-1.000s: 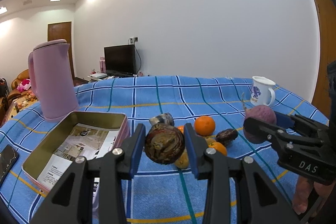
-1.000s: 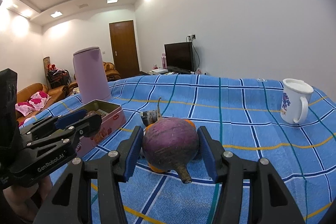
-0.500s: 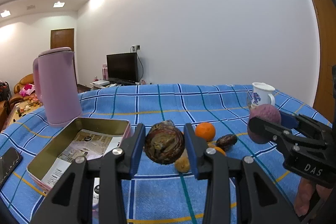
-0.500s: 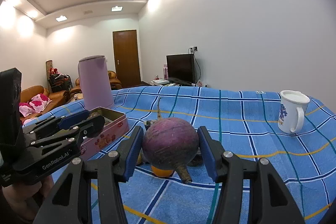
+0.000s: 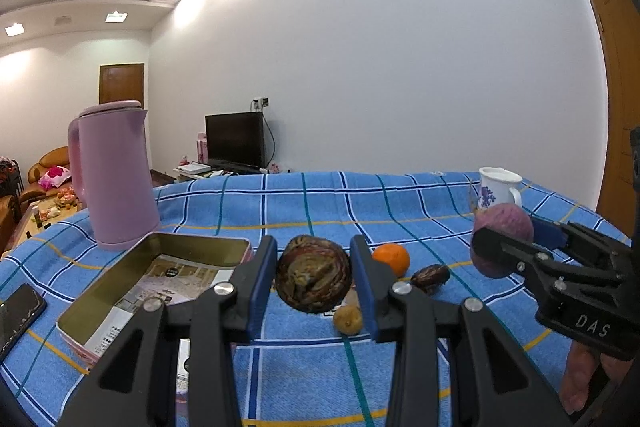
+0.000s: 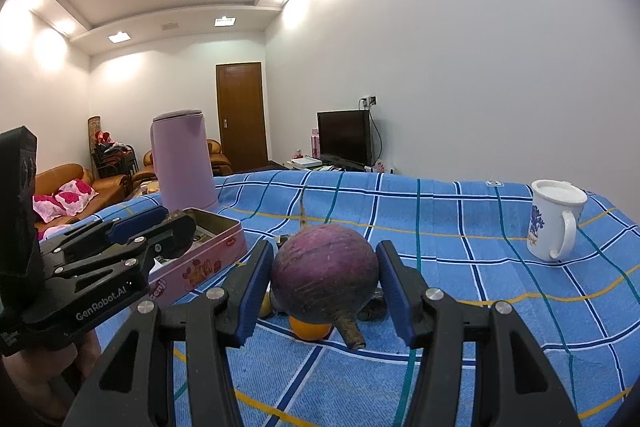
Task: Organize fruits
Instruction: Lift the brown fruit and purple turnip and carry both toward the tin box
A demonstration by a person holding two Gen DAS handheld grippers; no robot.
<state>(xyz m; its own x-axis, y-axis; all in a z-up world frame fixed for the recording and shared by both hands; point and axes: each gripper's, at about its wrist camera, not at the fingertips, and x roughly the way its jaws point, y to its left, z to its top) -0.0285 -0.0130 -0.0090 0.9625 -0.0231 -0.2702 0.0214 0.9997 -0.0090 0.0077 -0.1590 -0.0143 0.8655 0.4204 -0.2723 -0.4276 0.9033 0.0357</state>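
My left gripper [image 5: 314,281] is shut on a dark brown mottled round fruit [image 5: 313,274] and holds it above the cloth, right of the open pink tin [image 5: 120,291]. My right gripper [image 6: 326,285] is shut on a purple round root [image 6: 325,277] with a stalk, held above the fruit pile. On the cloth lie an orange [image 5: 391,258], a dark date-like fruit [image 5: 430,277] and a small tan fruit [image 5: 348,321]. In the left wrist view the right gripper [image 5: 504,247] with the purple root [image 5: 505,223] shows at right. The left gripper [image 6: 176,227] shows by the tin [image 6: 200,267] in the right wrist view.
A pink kettle [image 5: 112,175] stands behind the tin. A white mug [image 6: 554,225] stands at the far right. A phone [image 5: 18,311] lies at the left edge. The table has a blue checked cloth [image 5: 280,203]. Another orange [image 6: 310,329] lies under the root.
Both grippers have risen and tilted up with their loads; the cloth and fruit pile sit lower in both views. Grips are unchanged.
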